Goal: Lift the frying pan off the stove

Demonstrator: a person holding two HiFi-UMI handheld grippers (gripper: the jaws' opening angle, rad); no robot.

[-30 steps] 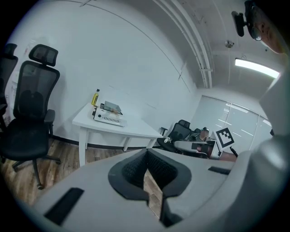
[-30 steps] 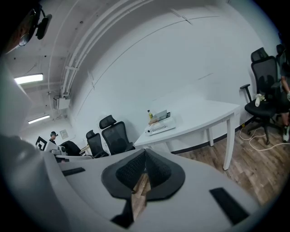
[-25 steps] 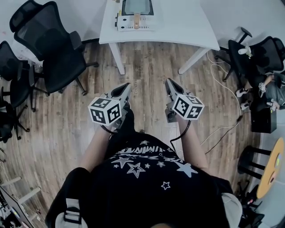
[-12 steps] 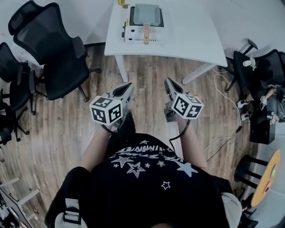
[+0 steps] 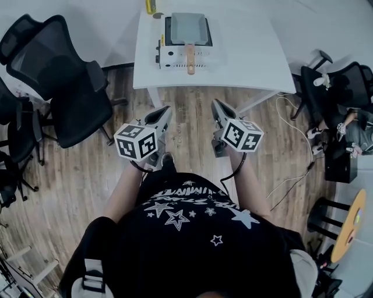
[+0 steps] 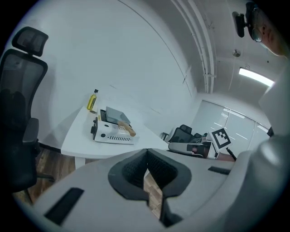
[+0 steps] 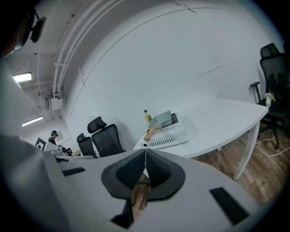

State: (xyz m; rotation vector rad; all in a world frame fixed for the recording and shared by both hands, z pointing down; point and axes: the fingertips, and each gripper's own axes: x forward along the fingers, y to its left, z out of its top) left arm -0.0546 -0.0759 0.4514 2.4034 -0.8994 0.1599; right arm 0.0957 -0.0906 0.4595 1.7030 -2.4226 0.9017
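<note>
A square grey frying pan (image 5: 187, 28) with a wooden handle (image 5: 190, 57) sits on a white portable stove (image 5: 182, 49) on the white table (image 5: 245, 46) ahead. The pan (image 6: 117, 115) also appears in the left gripper view, and small in the right gripper view as the pan (image 7: 162, 118). Both grippers are held over the wooden floor, well short of the table. My left gripper (image 5: 165, 111) is shut and empty. My right gripper (image 5: 214, 104) is also shut with nothing in it. Their marker cubes face up in front of the person's chest.
Black office chairs (image 5: 64, 81) stand to the left of the table, more chairs (image 5: 338, 75) to the right. A yellow bottle (image 5: 151, 6) stands behind the stove. Cables (image 5: 294, 116) trail on the floor at the right, beside a round stool (image 5: 329, 215).
The table with the stove and pan has come lower and nearer in the head view; the person has stepped toward it. Both grippers stay shut, side by side.
</note>
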